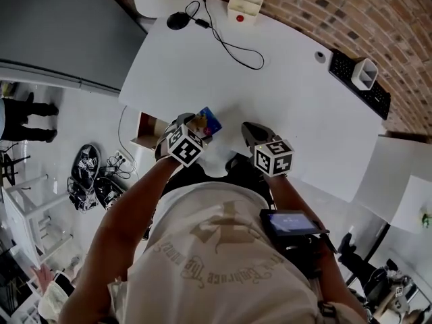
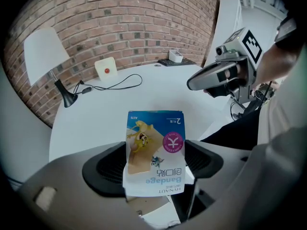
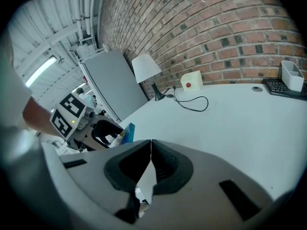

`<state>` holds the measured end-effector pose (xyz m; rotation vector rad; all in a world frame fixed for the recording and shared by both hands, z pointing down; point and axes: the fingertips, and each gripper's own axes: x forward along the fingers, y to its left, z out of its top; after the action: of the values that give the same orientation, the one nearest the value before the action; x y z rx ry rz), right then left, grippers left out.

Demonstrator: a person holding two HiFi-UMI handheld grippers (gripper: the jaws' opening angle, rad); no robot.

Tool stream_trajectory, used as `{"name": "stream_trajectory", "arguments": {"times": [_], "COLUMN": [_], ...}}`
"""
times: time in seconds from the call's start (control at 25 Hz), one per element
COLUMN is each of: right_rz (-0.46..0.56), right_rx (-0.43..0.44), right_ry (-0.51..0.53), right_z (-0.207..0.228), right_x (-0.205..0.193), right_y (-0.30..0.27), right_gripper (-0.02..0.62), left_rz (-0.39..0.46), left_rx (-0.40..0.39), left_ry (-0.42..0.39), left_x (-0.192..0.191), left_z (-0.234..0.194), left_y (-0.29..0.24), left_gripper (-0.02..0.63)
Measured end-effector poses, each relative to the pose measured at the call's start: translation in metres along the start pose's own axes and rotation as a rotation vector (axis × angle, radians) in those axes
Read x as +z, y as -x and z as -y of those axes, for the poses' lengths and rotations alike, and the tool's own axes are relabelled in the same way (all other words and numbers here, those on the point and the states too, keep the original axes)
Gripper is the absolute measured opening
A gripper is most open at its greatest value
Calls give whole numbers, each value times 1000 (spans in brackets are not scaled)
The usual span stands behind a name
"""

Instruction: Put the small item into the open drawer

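Left tool [image 2: 154, 164] clamps the packet [image 2: 154, 135]; right tool [image 3: 150, 152] pinched closed, empty.

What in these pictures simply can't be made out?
- Open drawer: in the head view its inside is small and partly covered by the left gripper, so its contents are unclear.
- Bandage packet: in the head view only a blue corner shows past that gripper.
- Keyboard: in the right gripper view it is cut off by the picture's edge.
- White box with red dot: in the head view it is too small to identify.

Left gripper [image 1: 196, 128] is holding a blue packet [image 1: 210, 120] mid-frame at the table [image 1: 283, 93] edge. Drawer [image 1: 150, 131] is standing open just left. Right gripper [image 1: 255, 135] is hovering alongside.
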<state>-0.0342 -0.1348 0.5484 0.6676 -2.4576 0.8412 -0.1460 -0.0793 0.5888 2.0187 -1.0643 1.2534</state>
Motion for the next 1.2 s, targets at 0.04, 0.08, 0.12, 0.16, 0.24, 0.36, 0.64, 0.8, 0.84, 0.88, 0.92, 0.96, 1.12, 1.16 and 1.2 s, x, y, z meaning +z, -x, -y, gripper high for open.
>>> {"name": "stream_trajectory", "arguments": {"times": [0.04, 0.08, 0.12, 0.16, 0.24, 0.36, 0.64, 0.8, 0.84, 0.88, 0.92, 0.96, 1.12, 1.16, 1.2], "right_rz": [-4, -7, -9, -12, -19, -29, -44, -46, -45, -43, -40, -36, -21, -18, -17], "right_rx": [1, 3, 5, 6, 7, 6, 9, 6, 4, 1, -3, -8, -31, -35, -41], "right_ry": [6, 12, 17, 23, 33, 45, 72, 79, 80, 80, 79, 77, 63, 60, 55], "right_z": [-5, -10, -15, -20, -30, -46, -83, -104, -109, -114, -119, -123, -137, -141, -144], "right_x": [0, 0, 0, 0, 0, -1, -6, -9, -10, -10, -11, -13, -19, -21, -23], "right_y": [-3, -6, -8, -11, -16, -24, -42, -55, -58, -61, -63, -65, -69, -70, -71], "right_gripper": [6, 6, 6, 6, 6, 6, 6, 6, 6, 6, 6, 6, 6, 6, 6], "left_rz": [2, 4, 5, 6, 10, 15, 24, 20, 19, 17, 15, 13, 9, 8, 6], "left_rx": [1, 3, 5, 6, 7, 10, 16, 3, -3, -7, -11, -15, -29, -32, -37], "left_ry": [4, 9, 13, 19, 30, 47, 77, 80, 81, 81, 79, 75, 54, 48, 41], "left_x": [-6, -11, -17, -23, -35, -54, -98, -124, -131, -138, -145, -152, -171, -175, -179], "left_z": [-2, -5, -8, -10, -15, -23, -38, -46, -47, -49, -50, -51, -55, -56, -57], "left_y": [3, 5, 7, 10, 16, 24, 42, 48, 50, 51, 52, 53, 57, 58, 58], "left_gripper": [377, 377, 377, 377, 377, 377, 377, 377, 377, 377, 377, 377, 377, 377, 377]}}
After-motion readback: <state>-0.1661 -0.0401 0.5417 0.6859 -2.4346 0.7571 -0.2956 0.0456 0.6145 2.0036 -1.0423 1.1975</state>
